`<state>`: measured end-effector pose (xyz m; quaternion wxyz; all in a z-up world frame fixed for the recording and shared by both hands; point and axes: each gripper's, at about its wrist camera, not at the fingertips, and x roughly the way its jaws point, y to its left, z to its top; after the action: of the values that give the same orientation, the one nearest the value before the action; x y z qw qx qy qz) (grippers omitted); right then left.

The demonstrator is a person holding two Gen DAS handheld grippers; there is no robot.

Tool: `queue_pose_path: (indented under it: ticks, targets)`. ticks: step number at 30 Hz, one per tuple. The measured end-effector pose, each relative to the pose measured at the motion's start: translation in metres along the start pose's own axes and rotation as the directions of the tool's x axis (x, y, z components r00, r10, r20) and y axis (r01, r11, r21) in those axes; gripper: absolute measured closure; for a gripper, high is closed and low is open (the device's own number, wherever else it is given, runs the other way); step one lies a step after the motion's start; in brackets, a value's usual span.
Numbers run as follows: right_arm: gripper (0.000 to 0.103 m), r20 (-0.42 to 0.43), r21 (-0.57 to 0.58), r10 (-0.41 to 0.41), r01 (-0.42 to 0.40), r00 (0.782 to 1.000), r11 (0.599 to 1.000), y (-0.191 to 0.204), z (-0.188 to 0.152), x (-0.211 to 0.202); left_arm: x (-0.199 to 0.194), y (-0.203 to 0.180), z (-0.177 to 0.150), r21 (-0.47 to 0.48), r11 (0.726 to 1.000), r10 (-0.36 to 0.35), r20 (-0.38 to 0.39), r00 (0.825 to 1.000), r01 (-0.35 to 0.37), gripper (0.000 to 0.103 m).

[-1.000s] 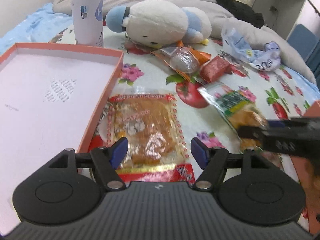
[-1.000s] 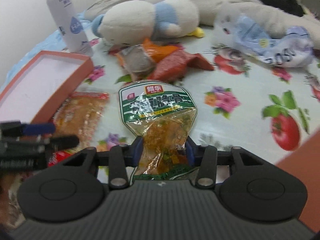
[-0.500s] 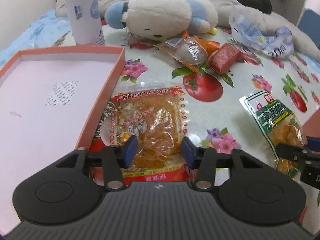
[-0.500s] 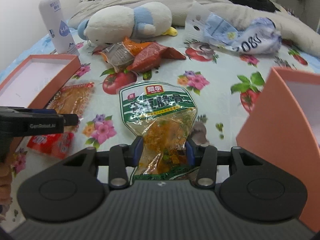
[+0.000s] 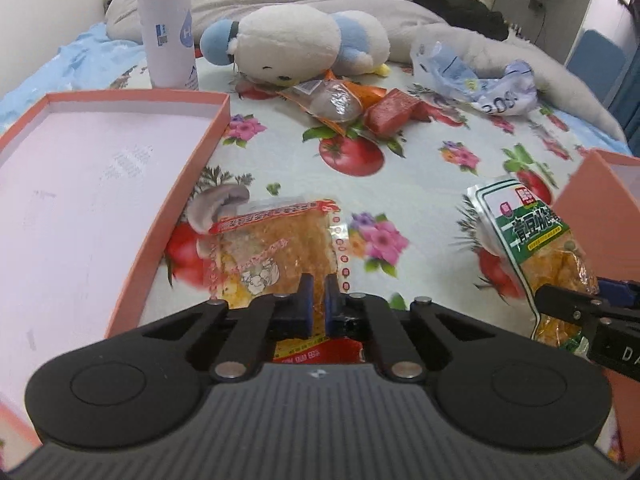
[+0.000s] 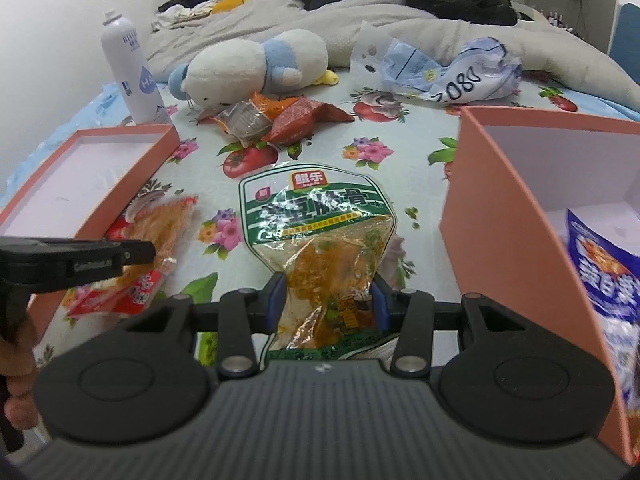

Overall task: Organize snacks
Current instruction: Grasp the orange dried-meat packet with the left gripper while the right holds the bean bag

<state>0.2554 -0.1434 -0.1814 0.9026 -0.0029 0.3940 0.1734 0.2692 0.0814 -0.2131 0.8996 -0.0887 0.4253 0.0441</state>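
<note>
My left gripper [image 5: 316, 296] is shut on the near edge of a red-bordered orange snack packet [image 5: 272, 252], lifted a little off the flowered cloth beside the shallow pink box lid [image 5: 80, 184]. My right gripper [image 6: 326, 300] is shut on a green-labelled snack bag [image 6: 320, 236], held above the cloth, left of the deep pink box [image 6: 500, 216]. A blue snack bag [image 6: 608, 280] lies inside that box. The green bag also shows in the left wrist view [image 5: 528, 248], and the orange packet in the right wrist view [image 6: 160, 240].
More snack packets [image 5: 348, 104] lie piled in front of a white and blue plush toy [image 5: 296, 40]. A white spray bottle [image 5: 168, 24] stands behind the lid. A crumpled plastic bag [image 5: 480, 80] and grey bedding lie at the back.
My left gripper closed on the orange packet and raised it. My right gripper carried the green bag back and to the right, bringing the deep pink box into view.
</note>
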Motion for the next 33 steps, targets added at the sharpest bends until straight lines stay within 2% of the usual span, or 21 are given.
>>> queue_pose_path:
  ticks: [11,16,18,20,23,24,25,26,27,28,29,31,33]
  targets:
    - [0.057,0.045,0.025,0.016,-0.017,0.999,1.0,0.001,-0.016,-0.056,-0.069,-0.006,-0.017,-0.06,0.992,-0.105,0.068,0.992,0.11,0.102]
    - [0.057,0.068,0.024,0.011,-0.013,0.998,1.0,-0.002,-0.016,-0.074,-0.101,-0.029,-0.016,-0.002,0.987,-0.157,0.109,0.981,0.158,0.103]
    - [0.057,0.059,0.013,0.009,-0.01,0.998,1.0,-0.002,-0.02,-0.073,-0.105,-0.037,-0.018,0.007,0.982,-0.189,0.104,0.976,0.19,0.103]
    - [0.057,0.037,0.008,0.003,-0.003,0.999,1.0,-0.002,-0.028,-0.068,-0.1,-0.042,-0.023,0.024,0.983,-0.182,0.095,0.979,0.181,0.103]
    - [0.057,0.007,0.004,0.004,-0.004,1.0,1.0,-0.001,-0.039,-0.065,-0.081,-0.035,-0.032,0.001,0.98,-0.199,0.024,0.98,0.199,0.101]
    - [0.057,0.001,-0.002,0.003,-0.003,1.0,1.0,-0.001,-0.043,-0.064,-0.074,-0.032,-0.033,-0.009,0.984,-0.179,0.004,0.984,0.179,0.098]
    - [0.057,-0.003,-0.006,0.002,-0.002,1.0,1.0,0.0,-0.046,-0.064,-0.067,-0.03,-0.034,-0.006,0.989,-0.146,-0.016,0.989,0.145,0.087]
    - [0.057,-0.008,-0.005,0.003,-0.003,1.0,1.0,0.0,-0.048,-0.064,-0.06,-0.027,-0.036,0.002,0.993,-0.117,-0.03,0.993,0.118,0.059]
    - [0.057,-0.013,-0.002,0.004,-0.004,1.0,1.0,0.0,-0.051,-0.063,-0.053,-0.024,-0.036,0.006,0.995,-0.103,-0.043,0.994,0.103,0.04]
    - [0.057,-0.017,-0.001,0.004,-0.004,1.0,1.0,-0.001,-0.053,-0.063,-0.046,-0.021,-0.037,0.01,0.995,-0.097,-0.051,0.994,0.098,0.014]
    - [0.057,-0.019,-0.005,0.002,-0.002,1.0,1.0,-0.001,-0.054,-0.063,-0.04,-0.018,-0.038,0.011,0.996,-0.085,-0.052,0.995,0.086,0.008]
    - [0.057,-0.018,-0.01,-0.001,0.001,1.0,1.0,-0.001,-0.057,-0.065,-0.028,-0.014,-0.039,0.015,0.999,-0.05,-0.076,0.996,0.051,0.006]
    - [0.057,-0.015,-0.005,-0.004,0.004,1.0,1.0,-0.002,-0.058,-0.066,-0.013,-0.013,-0.039,0.025,0.998,-0.047,-0.122,0.991,0.051,0.004]
